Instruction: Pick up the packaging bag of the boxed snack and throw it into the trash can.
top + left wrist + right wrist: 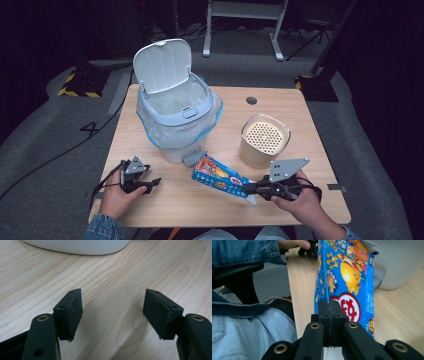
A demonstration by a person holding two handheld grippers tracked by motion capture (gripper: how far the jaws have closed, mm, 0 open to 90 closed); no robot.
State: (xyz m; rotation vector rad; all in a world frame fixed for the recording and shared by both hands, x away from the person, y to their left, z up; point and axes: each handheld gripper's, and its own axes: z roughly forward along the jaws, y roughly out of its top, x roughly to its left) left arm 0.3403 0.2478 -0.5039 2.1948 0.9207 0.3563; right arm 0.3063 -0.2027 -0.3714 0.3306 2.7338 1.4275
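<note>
A blue snack box (pixel 220 177) with orange cartoon print lies slantwise in front of the bin, and my right gripper (pixel 248 189) is shut on its near end. In the right gripper view the two jaws (pixel 332 305) are pressed together on a thin edge of the box (pixel 347 277), which stretches away toward the bin's base (pixel 397 262). My left gripper (pixel 152 184) rests low at the table's front left, open. Bare wood shows between its pads (pixel 113 312), with the bin's white foot (pixel 77 245) just ahead.
A pale blue pedal bin (pixel 175 107) with a clear liner stands at the back left, its lid (pixel 162 64) up and its pedal (pixel 192 158) toward me. A beige perforated cylinder (pixel 264 141) stands right of it. The person's jeans (pixel 249 335) sit under the table's near edge.
</note>
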